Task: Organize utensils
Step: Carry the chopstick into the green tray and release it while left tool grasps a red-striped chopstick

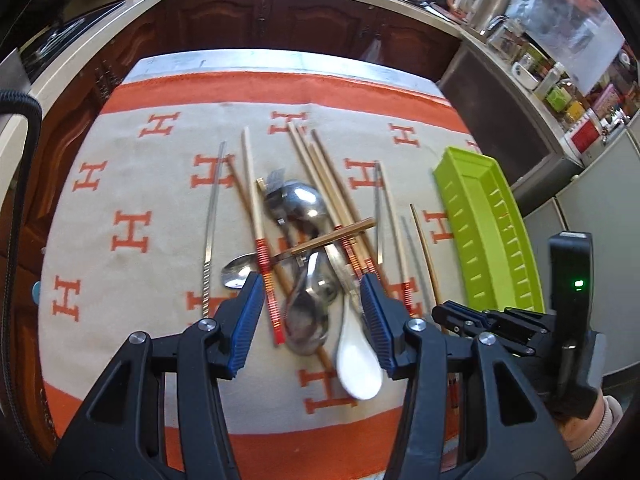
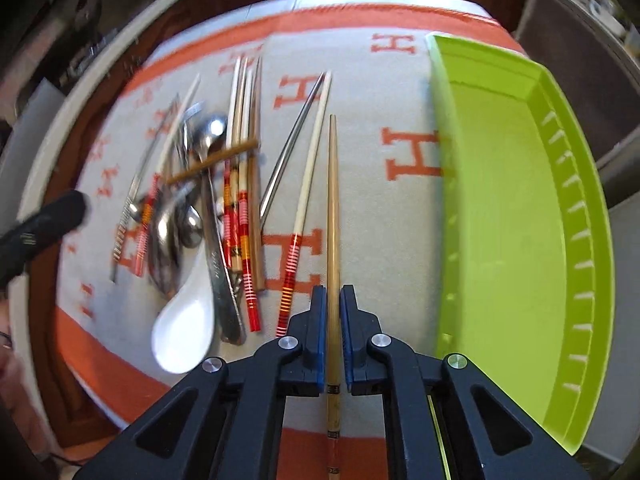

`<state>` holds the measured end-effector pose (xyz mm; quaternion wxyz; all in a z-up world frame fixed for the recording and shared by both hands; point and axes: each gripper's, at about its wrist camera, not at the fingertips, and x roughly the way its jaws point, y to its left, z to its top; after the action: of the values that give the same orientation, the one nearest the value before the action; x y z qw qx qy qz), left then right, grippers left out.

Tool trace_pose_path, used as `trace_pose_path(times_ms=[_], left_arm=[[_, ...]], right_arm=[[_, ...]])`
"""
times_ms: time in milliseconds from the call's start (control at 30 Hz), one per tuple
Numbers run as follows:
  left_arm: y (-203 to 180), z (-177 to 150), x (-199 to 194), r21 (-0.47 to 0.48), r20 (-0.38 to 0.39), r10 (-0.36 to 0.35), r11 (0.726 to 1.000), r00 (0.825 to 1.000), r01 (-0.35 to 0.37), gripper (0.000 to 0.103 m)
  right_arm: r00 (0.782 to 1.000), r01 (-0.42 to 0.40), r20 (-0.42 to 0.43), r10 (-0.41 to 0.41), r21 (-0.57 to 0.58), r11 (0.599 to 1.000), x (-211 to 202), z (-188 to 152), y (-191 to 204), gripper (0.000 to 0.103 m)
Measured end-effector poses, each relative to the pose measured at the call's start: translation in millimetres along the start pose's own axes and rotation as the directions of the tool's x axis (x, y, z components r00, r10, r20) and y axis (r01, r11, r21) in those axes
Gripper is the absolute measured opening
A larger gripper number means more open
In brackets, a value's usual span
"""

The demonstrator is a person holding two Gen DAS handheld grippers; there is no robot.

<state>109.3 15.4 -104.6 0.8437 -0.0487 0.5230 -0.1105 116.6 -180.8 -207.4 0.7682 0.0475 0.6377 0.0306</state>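
A heap of utensils lies on the orange-and-grey cloth: steel spoons (image 1: 308, 204), a white ceramic spoon (image 1: 358, 364), and chopsticks with red-banded ends (image 1: 264, 264). My left gripper (image 1: 312, 292) is open and empty, hovering above the near end of the heap. My right gripper (image 2: 333, 300) has its pads close on either side of a plain bamboo chopstick (image 2: 333, 200), left of the empty green tray (image 2: 500, 200). The heap also shows in the right wrist view, with the white spoon (image 2: 184, 328) nearest. The tray shows in the left wrist view (image 1: 486, 232) on the right.
The cloth (image 1: 132, 152) covers a small table in a kitchen. Dark wood cabinets (image 1: 280, 20) stand behind. A counter with jars and bottles (image 1: 560, 92) runs along the right. The right gripper's body (image 1: 520, 320) shows at the lower right of the left wrist view.
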Motion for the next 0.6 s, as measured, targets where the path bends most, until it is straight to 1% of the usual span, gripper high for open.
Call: trace_pose_path(times_ms=[67,100,133,167,233,333,400,467,600], left_arm=[[-13.6,6.9,9.4,0.015,-0.028,-0.023,1.0,0.999,0.023,0.047],[-19.8,10.5,15.1,0.017,-0.046,-0.043,0.999,0.998,0.044,0.047],[-26.3,13.8,21.7,0.017,-0.066,-0.07,0.997,0.995,0.071,0.047],[-30.3,15.1,26.0,0.015,-0.082,-0.089,0.996,0.993,0.091,0.045],[-44.8,22.5,44.2,0.008,-0.13,-0.132,0.991,0.983,0.134,0.038],[-59.9,29.9,69.1,-0.018,-0.188,-0.169,0.985,0.967,0.169,0.036],[-68.6,33.3,85.9,-0.044,-0.23,-0.182,0.983,0.956,0.177,0.036],[-76.0,33.8,96.5,-0.052,-0.25,-0.189,0.982,0.95,0.182,0.033],[-88.2,35.6,112.1,-0.032,-0.26,-0.155,0.988,0.953,0.152,0.028]], right_arm=[[0.998,-0.05,0.032,0.049,0.036,0.998,-18.5,0.9,-9.7,0.006],[0.997,-0.065,0.043,0.063,0.049,0.997,-28.0,0.1,-17.0,0.006],[0.994,-0.098,0.064,0.093,0.076,0.992,-40.2,0.5,-25.2,0.006],[0.99,-0.123,0.08,0.116,0.097,0.988,-49.8,0.4,-35.9,0.006],[0.984,-0.155,0.109,0.141,0.136,0.979,-63.7,0.1,-52.1,0.006],[0.975,-0.191,0.147,0.163,0.197,0.962,-84.1,-0.4,-83.8,0.006],[0.974,-0.187,0.165,0.152,0.227,0.956,-93.1,-2.0,-104.1,0.006],[0.975,-0.18,0.173,0.138,0.254,0.95,-94.9,-2.0,-121.7,0.006],[0.981,-0.149,0.161,0.109,0.263,0.953,-93.2,-2.7,-140.5,0.006]])
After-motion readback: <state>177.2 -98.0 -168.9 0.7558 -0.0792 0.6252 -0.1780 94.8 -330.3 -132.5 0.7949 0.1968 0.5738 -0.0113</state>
